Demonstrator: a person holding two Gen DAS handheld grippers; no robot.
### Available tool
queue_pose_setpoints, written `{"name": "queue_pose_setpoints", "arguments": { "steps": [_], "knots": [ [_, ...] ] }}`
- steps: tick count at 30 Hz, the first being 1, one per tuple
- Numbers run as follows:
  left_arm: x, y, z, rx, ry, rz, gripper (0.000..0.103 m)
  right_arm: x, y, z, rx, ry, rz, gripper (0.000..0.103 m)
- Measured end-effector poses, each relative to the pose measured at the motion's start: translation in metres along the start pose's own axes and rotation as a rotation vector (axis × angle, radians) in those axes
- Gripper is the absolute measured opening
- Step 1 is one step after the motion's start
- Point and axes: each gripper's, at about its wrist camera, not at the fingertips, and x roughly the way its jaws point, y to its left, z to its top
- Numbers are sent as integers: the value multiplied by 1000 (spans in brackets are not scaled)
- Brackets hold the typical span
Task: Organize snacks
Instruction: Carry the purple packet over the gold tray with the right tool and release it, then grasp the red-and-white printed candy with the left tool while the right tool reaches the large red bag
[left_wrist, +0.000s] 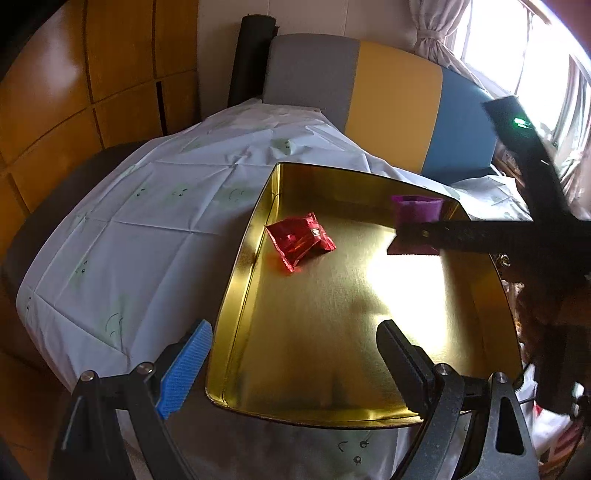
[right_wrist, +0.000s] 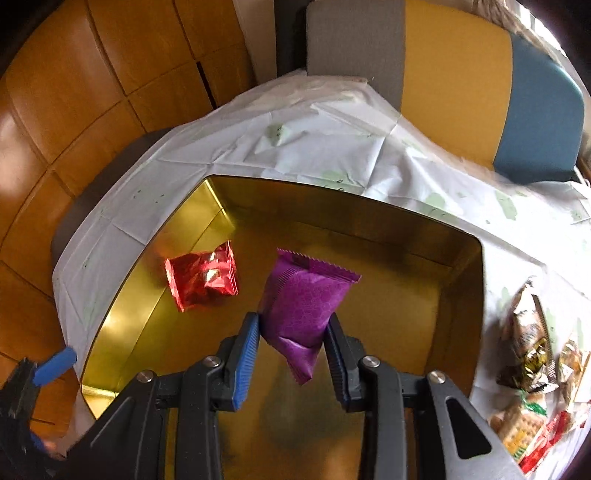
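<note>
A gold tin tray (left_wrist: 236, 266) (right_wrist: 369, 229) lies on a white tablecloth. A red snack packet (left_wrist: 300, 240) (right_wrist: 203, 278) lies in its far left part. My right gripper (right_wrist: 293, 323) is shut on a purple snack packet (right_wrist: 306, 299) and holds it above the tray, right of the red one. In the left wrist view the purple packet (left_wrist: 415, 210) hangs from the right gripper's fingers (left_wrist: 443, 234) over the tray's far right. My left gripper (left_wrist: 295, 365) is open and empty over the tray's near left edge.
Several loose snack packets (right_wrist: 528, 354) lie on the cloth right of the tray. A bench back in grey, yellow and blue (left_wrist: 391, 92) stands behind the table. Wooden panelling (left_wrist: 74, 92) is at the left. The white cloth (left_wrist: 147, 206) stretches left of the tray.
</note>
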Motion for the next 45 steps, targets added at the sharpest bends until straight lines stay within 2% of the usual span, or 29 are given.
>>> {"name": "queue_pose_setpoints", "arguments": {
  "steps": [18,21,23,28,33,41,45],
  "knots": [
    [-2,7,2,-10,-2,10,91,48,-4,31,108,50,-9,37],
    [-4,7,1,-10,-5,17,91,43,-7,30,120,54,-19,39],
    [-4,7,1,-15,-5,17,91,32,-12,26,139,38,7,40],
    [-8,1,-1,-15,-11,2,91,-19,-28,6,170,-45,46,40],
    [-13,-16,-6,2,-20,-38,91,-78,-53,-32,207,-158,29,41],
    [-14,-59,-19,86,2,-115,91,-133,-122,-105,344,-216,-97,41],
    [-16,-82,-26,140,15,-158,91,-153,-161,-152,464,-233,-177,42]
  ]
}}
